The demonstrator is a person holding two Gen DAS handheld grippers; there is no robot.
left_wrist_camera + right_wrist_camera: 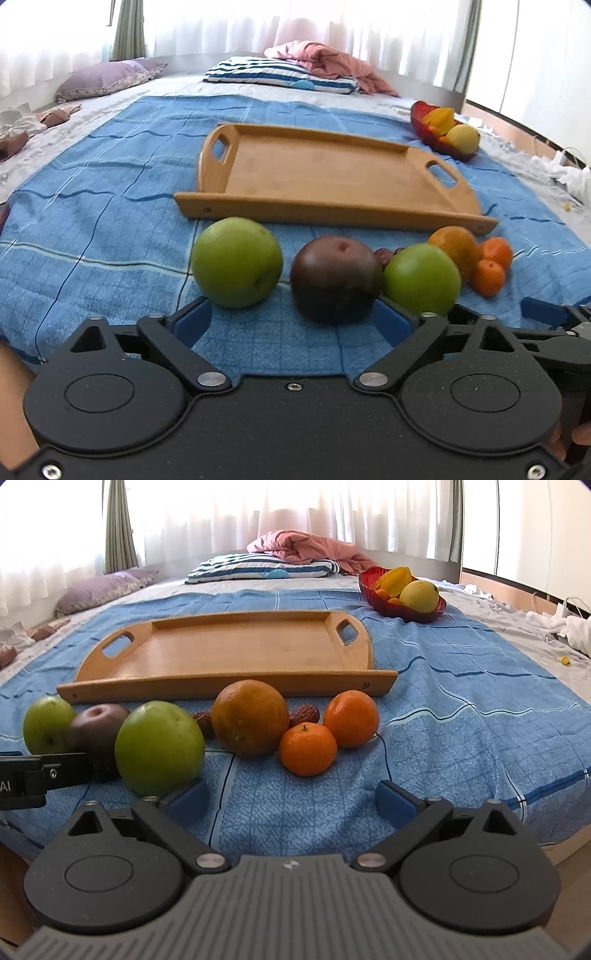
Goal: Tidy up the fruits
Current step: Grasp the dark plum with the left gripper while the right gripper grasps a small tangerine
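Fruits [249, 718] half-hide dates [304, 714]; left gripper [44, 775] cut off.

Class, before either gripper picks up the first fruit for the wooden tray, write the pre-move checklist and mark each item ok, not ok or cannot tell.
1. Wooden tray has free space: ok, nothing lies in it.
2. Left gripper free: ok, jaws apart, nothing between the pads.
3. Right gripper free: ok, jaws apart over bare blue blanket.
4. Target in line: ok, dark purple fruit sits just ahead of the left gripper.
5. Room around the target: not ok, green apple crowds its side.
6. Fruits steady on the soft blanket: cannot tell.
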